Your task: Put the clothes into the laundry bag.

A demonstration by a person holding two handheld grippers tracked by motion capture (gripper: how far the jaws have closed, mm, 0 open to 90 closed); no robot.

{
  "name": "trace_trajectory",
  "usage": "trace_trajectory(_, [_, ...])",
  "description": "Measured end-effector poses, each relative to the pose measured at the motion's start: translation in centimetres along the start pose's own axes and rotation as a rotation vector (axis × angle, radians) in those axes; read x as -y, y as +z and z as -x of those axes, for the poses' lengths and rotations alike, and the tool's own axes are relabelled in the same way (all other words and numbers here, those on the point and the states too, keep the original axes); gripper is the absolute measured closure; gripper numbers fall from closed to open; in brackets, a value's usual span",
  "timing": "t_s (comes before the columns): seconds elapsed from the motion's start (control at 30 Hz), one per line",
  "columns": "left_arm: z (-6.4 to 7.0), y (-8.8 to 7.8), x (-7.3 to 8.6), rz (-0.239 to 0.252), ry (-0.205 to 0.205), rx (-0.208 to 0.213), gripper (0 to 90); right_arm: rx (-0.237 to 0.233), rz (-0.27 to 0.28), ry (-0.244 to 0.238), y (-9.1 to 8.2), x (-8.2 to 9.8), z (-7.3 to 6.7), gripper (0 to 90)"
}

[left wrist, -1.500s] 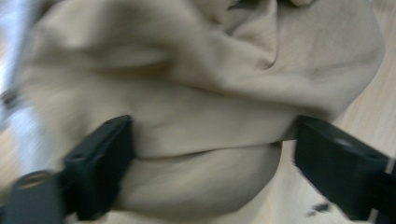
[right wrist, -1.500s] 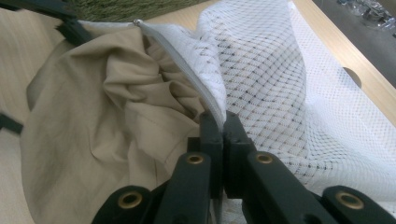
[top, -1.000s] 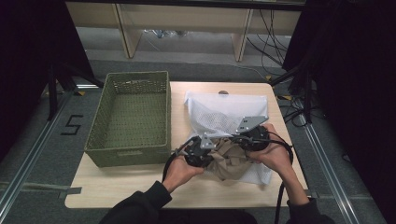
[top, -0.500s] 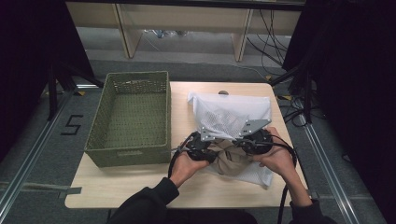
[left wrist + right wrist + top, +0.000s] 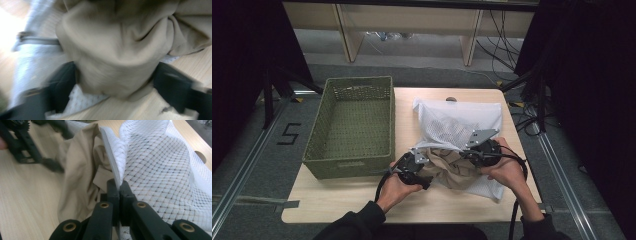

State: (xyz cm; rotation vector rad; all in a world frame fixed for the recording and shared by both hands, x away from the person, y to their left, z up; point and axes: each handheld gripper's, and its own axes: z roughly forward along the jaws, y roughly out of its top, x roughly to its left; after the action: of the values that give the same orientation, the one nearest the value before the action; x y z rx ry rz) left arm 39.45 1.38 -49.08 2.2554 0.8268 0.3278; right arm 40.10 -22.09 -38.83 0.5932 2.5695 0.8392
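A white mesh bag [image 5: 457, 122] lies on the wooden table [image 5: 337, 200], and a beige garment [image 5: 452, 167] spills from its near mouth. My right gripper [image 5: 463, 156] is shut on the bag's rim, and in the right gripper view its jaws [image 5: 119, 183] pinch the hem of the mesh [image 5: 160, 165] beside the beige cloth [image 5: 80, 170]. My left gripper [image 5: 426, 180] sits low at the garment's left side. Its jaws have just been opening and now stand on either side of a bulge of beige cloth [image 5: 112, 45], my left gripper [image 5: 115, 75] not clamped on it.
An empty green woven basket [image 5: 347, 167] stands on the table's left half, close to my left hand. Bare tabletop lies in front of the basket and near the person. Cables and shelf legs are on the floor beyond the table.
My left gripper has opened and sunk a little onto the beige garment. The right gripper has kept its hold on the mesh bag and has barely moved.
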Motion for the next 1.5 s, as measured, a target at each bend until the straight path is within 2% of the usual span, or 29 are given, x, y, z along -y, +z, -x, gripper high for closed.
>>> trace_trajectory(0.03, [0.3, 0.1, -0.2, 0.008, -0.012, 0.006, 57.8, -0.011, -0.005, -0.003, 0.0, 0.0, 0.0, 90.0])
trace_trajectory(0.07, [0.7, 0.0, -0.5, 0.017, -0.002, 0.015, 67.2, -0.01, -0.005, -0.002, 0.0, 0.0, 0.0, 90.0])
trace_trajectory(0.13, [1.6, 0.0, -1.3, 0.044, 0.01, 0.018, 73.2, -0.007, -0.004, -0.007, 0.1, 0.0, 0.0, 90.0])
trace_trajectory(0.27, [2.6, 0.0, -3.5, 0.104, -0.007, 0.028, 74.8, -0.012, 0.005, -0.02, -0.3, -0.3, -0.4, 90.0])
trace_trajectory(0.37, [2.2, 0.6, -4.7, 0.146, -0.067, 0.011, 75.0, -0.003, 0.016, -0.02, -0.9, -0.3, -0.5, 90.0])
trace_trajectory(0.4, [1.6, 1.1, -4.9, 0.125, -0.028, -0.012, 74.9, -0.015, 0.02, -0.015, -1.0, -0.3, -0.5, 90.0])
trace_trajectory(0.43, [1.2, 1.5, -4.9, 0.119, -0.028, -0.027, 74.5, -0.016, 0.022, -0.011, -1.0, -0.3, -0.7, 90.0])
trace_trajectory(0.47, [0.7, 2.4, -4.6, 0.112, -0.063, -0.02, 74.0, -0.018, 0.018, -0.003, -1.0, -0.2, -0.8, 90.0])
trace_trajectory(0.53, [0.5, 3.6, -3.8, 0.128, -0.156, -0.005, 71.5, -0.026, -0.006, -0.02, -0.5, 0.2, -0.9, 90.0])
trace_trajectory(0.63, [0.7, 3.4, -3.1, 0.106, -0.119, -0.005, 60.1, -0.059, -0.061, -0.007, 1.2, 1.3, -1.4, 90.0])
trace_trajectory(0.7, [0.5, 2.2, -2.5, 0.086, -0.098, -0.001, 51.0, -0.076, -0.088, -0.008, 2.2, 1.9, -1.6, 90.0])
trace_trajectory(0.77, [0.4, 1.1, -2.1, 0.085, -0.074, 0.002, 46.5, -0.079, -0.106, -0.002, 2.7, 2.4, -1.5, 90.0])
trace_trajectory(0.83, [0.3, 0.2, -1.6, 0.077, -0.069, 0.005, 42.9, -0.074, -0.109, 0.0, 2.8, 2.7, -1.4, 90.0])
trace_trajectory(0.87, [0.2, -0.4, -1.2, 0.062, -0.053, -0.003, 41.5, -0.08, -0.107, -0.002, 2.9, 2.8, -1.4, 90.0])
trace_trajectory(0.9, [0.2, -0.8, -0.9, 0.055, -0.038, -0.012, 40.3, -0.075, -0.124, 0.021, 2.9, 2.9, -1.5, 90.0])
trace_trajectory(0.93, [0.1, -1.1, -0.7, 0.043, -0.011, -0.039, 39.6, -0.082, -0.125, 0.017, 3.0, 3.0, -1.4, 90.0])
trace_trajectory(0.97, [-0.1, -1.2, -0.4, 0.023, 0.04, -0.072, 39.6, -0.086, -0.129, 0.025, 3.0, 3.1, -1.4, 90.0])
trace_trajectory(1.0, [-0.1, -1.2, -0.2, 0.019, 0.021, -0.067, 42.2, -0.079, -0.129, 0.015, 3.2, 3.2, -1.4, 90.0])
trace_trajectory(1.07, [-0.5, -0.7, 0.0, 0.037, -0.012, -0.009, 43.1, -0.097, -0.136, 0.015, 3.3, 3.3, -1.4, 90.0])
trace_trajectory(1.1, [-0.4, -0.5, -0.1, 0.036, -0.005, 0.011, 46.0, -0.093, -0.138, 0.03, 3.3, 3.3, -1.5, 90.0])
trace_trajectory(1.13, [-0.2, 0.0, -0.3, 0.045, 0.0, 0.046, 47.5, -0.094, -0.136, 0.025, 3.3, 3.3, -1.4, 90.0])
trace_trajectory(1.17, [-0.1, 0.2, -0.4, 0.04, 0.022, 0.053, 51.6, -0.083, -0.124, 0.002, 3.3, 3.3, -1.4, 90.0])
trace_trajectory(1.2, [0.2, 0.7, -0.6, 0.055, 0.046, 0.07, 62.3, -0.076, -0.124, 0.01, 3.2, 3.2, -1.4, 90.0])
trace_trajectory(1.23, [0.4, 1.2, -0.9, 0.056, 0.065, 0.066, 66.1, -0.085, -0.129, 0.03, 3.0, 3.1, -1.5, 90.0])
trace_trajectory(1.27, [0.7, 1.6, -1.1, 0.056, 0.072, 0.063, 72.9, -0.078, -0.108, -0.004, 2.9, 3.1, -1.4, 90.0])
trace_trajectory(1.33, [1.4, 2.2, -1.6, 0.065, 0.093, 0.07, 77.4, -0.084, -0.101, 0.009, 2.4, 2.8, -1.6, 90.0])
trace_trajectory(1.4, [2.2, 2.7, -2.1, 0.066, 0.086, 0.064, 77.8, -0.093, -0.09, -0.003, 1.9, 2.6, -1.7, 90.0])
trace_trajectory(1.47, [2.2, 2.9, -2.3, 0.057, 0.086, 0.047, 76.6, -0.102, -0.1, 0.016, 1.7, 2.6, -2.1, 90.0])
trace_trajectory(1.5, [2.1, 3.0, -2.3, 0.065, 0.043, 0.063, 74.8, -0.102, -0.1, 0.007, 1.9, 2.7, -2.1, 90.0])
